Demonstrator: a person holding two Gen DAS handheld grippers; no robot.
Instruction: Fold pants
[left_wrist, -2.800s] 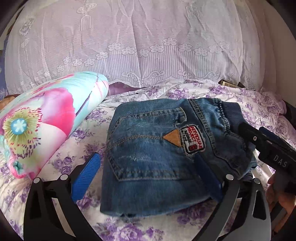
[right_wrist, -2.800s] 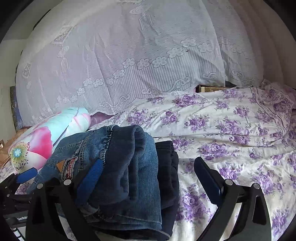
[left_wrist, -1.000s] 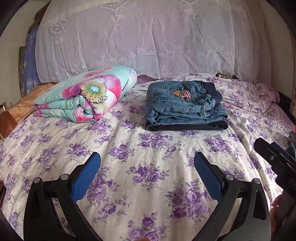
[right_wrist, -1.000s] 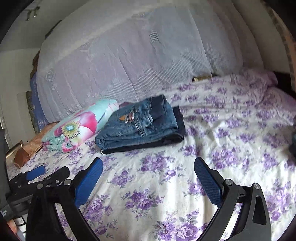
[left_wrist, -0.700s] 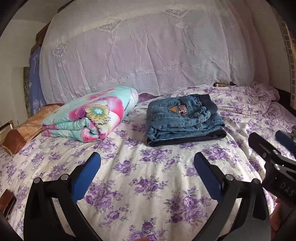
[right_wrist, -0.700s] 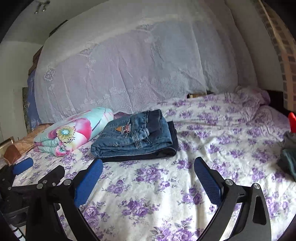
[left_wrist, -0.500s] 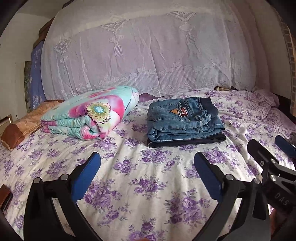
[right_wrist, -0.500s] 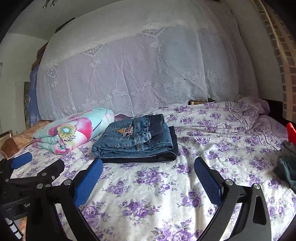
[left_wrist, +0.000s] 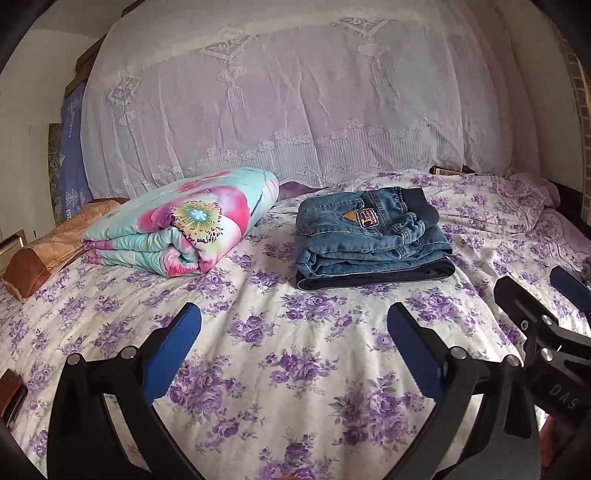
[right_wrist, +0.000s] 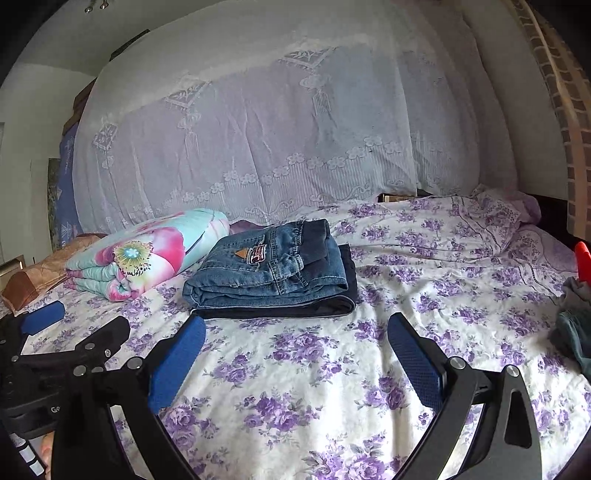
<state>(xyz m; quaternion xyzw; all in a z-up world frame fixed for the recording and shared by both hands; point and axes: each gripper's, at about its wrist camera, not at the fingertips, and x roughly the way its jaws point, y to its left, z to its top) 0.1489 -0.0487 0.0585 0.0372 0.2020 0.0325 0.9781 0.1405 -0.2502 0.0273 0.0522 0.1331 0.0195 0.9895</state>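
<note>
Denim pants (left_wrist: 371, 238) lie folded in a neat stack on the floral bedsheet (left_wrist: 295, 369), just beside a rolled flowery quilt (left_wrist: 184, 229). We judge the folding finished. Our left gripper (left_wrist: 293, 343) and right gripper (right_wrist: 295, 350) hover spread and empty, well short of the stack. Open sheet surrounds us; more clothing (right_wrist: 576, 325) waits at the right edge.
</note>
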